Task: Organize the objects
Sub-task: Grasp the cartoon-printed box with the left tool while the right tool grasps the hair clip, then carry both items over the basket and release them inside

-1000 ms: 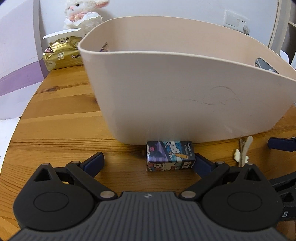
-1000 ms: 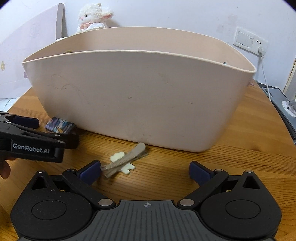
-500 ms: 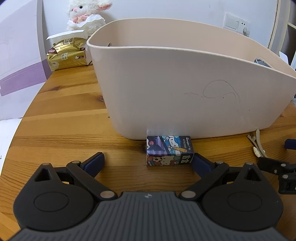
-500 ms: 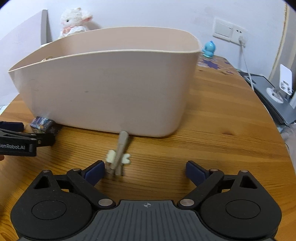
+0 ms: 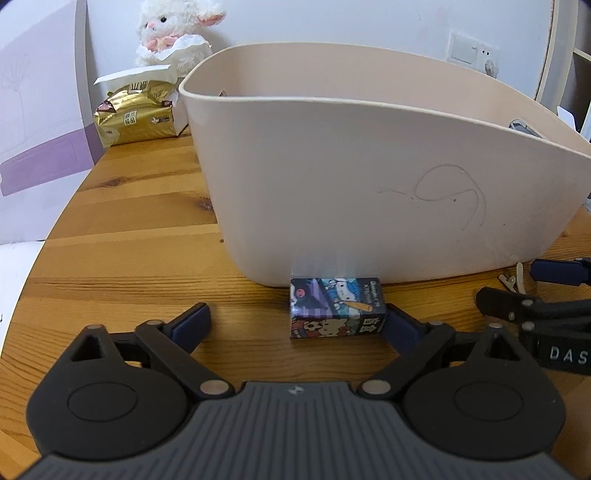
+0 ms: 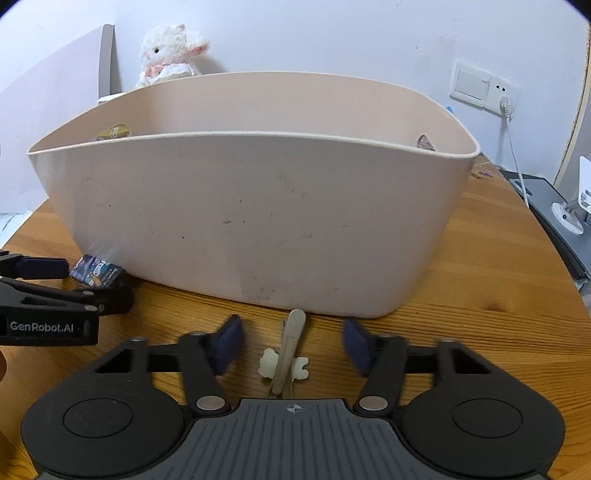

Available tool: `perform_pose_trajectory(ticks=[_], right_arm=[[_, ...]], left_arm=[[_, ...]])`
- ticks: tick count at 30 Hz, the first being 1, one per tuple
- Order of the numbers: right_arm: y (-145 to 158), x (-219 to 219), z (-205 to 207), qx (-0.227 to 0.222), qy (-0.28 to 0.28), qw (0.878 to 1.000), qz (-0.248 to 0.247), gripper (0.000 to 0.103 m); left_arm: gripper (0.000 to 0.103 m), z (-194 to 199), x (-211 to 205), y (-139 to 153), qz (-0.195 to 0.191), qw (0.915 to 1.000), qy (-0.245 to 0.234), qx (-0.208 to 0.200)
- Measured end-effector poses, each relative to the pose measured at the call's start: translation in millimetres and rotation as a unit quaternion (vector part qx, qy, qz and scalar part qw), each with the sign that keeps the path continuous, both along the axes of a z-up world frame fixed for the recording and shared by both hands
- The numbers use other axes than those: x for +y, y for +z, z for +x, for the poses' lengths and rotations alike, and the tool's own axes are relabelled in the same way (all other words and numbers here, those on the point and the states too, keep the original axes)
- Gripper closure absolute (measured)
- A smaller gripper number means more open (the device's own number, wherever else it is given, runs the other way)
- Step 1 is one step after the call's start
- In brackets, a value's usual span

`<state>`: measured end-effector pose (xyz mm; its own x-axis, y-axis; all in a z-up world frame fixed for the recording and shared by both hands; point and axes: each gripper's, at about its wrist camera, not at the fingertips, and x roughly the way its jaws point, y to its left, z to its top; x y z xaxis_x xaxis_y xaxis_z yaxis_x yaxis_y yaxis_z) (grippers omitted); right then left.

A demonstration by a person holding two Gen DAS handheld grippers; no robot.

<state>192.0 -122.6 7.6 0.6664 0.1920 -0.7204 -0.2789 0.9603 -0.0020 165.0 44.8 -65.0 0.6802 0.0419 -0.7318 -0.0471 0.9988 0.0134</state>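
Sitting on the wooden table (image 6: 480,280), a big beige tub (image 6: 258,221) filled most of both views. A small cartoon-printed box (image 5: 337,308) lay on the wood right against the foot of the tub's near wall. The left gripper (image 5: 295,321) pointed down at it with its jaws wide but closing; the box lay between them, its right end touching or nearly touching the right pad (image 5: 400,326), while the left pad (image 5: 192,325) stood well clear of it, so nothing was clamped.

A hair clip (image 6: 286,354) with a cream bow lay lengthwise on the table just short of the tub, its tip near the tub's base. The right gripper (image 6: 291,347) straddled it, jaws about a third open and closing, a blue pad on either side and a gap of bare wood between each pad and the clip. It had hold of nothing.

From the right wrist view the box (image 6: 98,275) showed at the left edge beside the left gripper's black arm. From the left wrist view the clip (image 5: 513,275) showed at far right, by the right gripper's blue pad.

Behind the tub a plush lamb (image 5: 173,33) sat against the wall, with a gold tissue pack (image 5: 136,112) in front of it. A wall switch (image 6: 471,86) with a plugged-in cord was at the right.
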Motion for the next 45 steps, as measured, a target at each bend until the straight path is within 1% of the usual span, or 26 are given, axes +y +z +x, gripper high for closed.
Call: perform_pose_trajectory(ticks=[1,3,4,6,14,17,21,29,35,40,45], right_arm=[[1.2,-0.1,-0.3,0.000,0.000,1.000,0.000,0.080],[3.1,1.7,-1.9,0.002,0.001,1.000,-0.004,0.093],[3.0,1.7,-3.5,0.002,0.002,1.000,-0.007,0.093],[3.5,1.1,-5.5,0.001,0.001,1.000,-0.006,0.094],[8.8,-14.9,-23.0,0.003,-0.005,1.000,0.009,0.093],[17.8,-23.0,-34.1,-0.007,-0.006,1.000,0.015,0.093],[37.5,-34.1,-51.8,-0.030,-0.008,0.999,0.023,0.093],[82.6,-51.4,-83.1,-0.089,-0.007,0.995,0.043,0.093],[115.3,-56.2,-94.4,-0.135,-0.004,0.989,0.056,0.093],[137.8,-58.4,-89.2,-0.168,-0.002,0.984,0.060,0.093],[152.3,-54.5,-69.3,-0.192,0.002,0.980,0.055,0.093]], left_arm=[[0.014,-1.1,-0.7,0.8,0.000,1.0000,-0.002,-0.003],[0.029,-2.0,-2.4,2.9,-0.001,0.9999,-0.007,-0.009],[0.033,-2.6,-3.4,4.0,-0.001,0.9999,-0.010,-0.011],[0.051,-3.3,-5.2,5.8,-0.002,0.9998,-0.016,-0.015],[0.052,-8.2,-3.1,8.1,-0.003,0.9998,-0.015,-0.009],[0.052,-16.5,-3.2,10.3,0.001,0.9999,-0.015,-0.008],[0.052,-31.5,-7.0,19.6,0.004,0.9996,-0.022,-0.016],[0.052,-60.2,-16.1,57.2,0.019,0.9976,-0.027,-0.060],[0.052,-71.8,-21.5,85.6,0.029,0.9945,-0.032,-0.095],[0.052,-72.3,-25.2,105.9,0.039,0.9913,-0.029,-0.122],[0.052,-57.8,-25.1,123.9,0.045,0.9883,-0.032,-0.143]])
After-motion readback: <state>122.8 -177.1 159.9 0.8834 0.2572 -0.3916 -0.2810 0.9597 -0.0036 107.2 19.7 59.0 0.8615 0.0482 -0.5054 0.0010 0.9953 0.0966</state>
